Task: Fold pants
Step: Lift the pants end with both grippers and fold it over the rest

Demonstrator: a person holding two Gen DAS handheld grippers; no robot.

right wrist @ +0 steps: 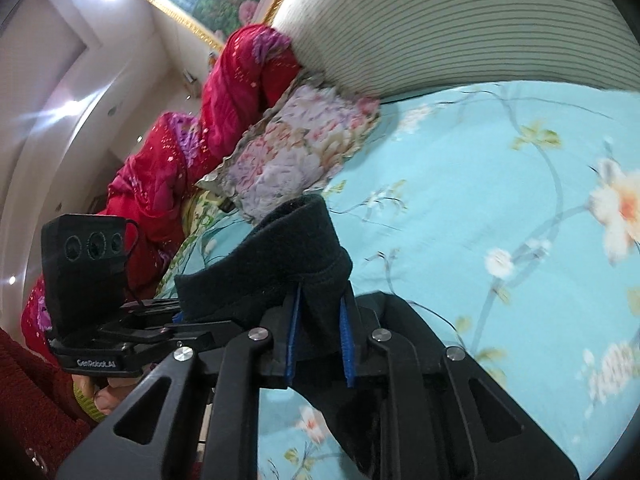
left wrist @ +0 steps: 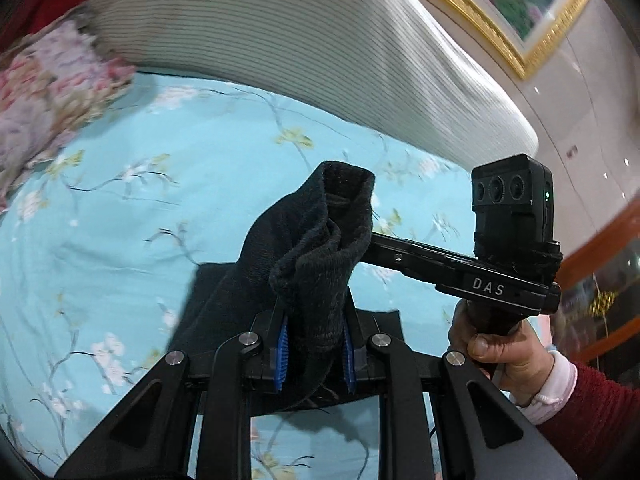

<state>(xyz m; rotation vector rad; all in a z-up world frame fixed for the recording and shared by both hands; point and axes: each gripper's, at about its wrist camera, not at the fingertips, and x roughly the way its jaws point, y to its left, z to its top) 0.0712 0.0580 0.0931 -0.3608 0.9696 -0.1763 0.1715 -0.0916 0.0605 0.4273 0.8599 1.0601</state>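
Note:
The black fleece pants (left wrist: 312, 264) are held up over a light blue floral bedsheet (left wrist: 120, 200). My left gripper (left wrist: 315, 354) is shut on a bunched fold of the pants between its blue pads. The rest of the pants hangs down to the sheet behind it. My right gripper (right wrist: 318, 344) is shut on another edge of the pants (right wrist: 280, 256), which rises as a thick cuff above the jaws. The right gripper's body (left wrist: 496, 280) shows in the left wrist view, close beside the cloth. The left gripper's body (right wrist: 96, 320) shows in the right wrist view.
A striped white pillow (left wrist: 300, 48) lies at the head of the bed. A floral cushion (right wrist: 300, 140) and a red quilt (right wrist: 168, 152) lie beside it. A gold-framed picture (left wrist: 520, 8) hangs on the wall.

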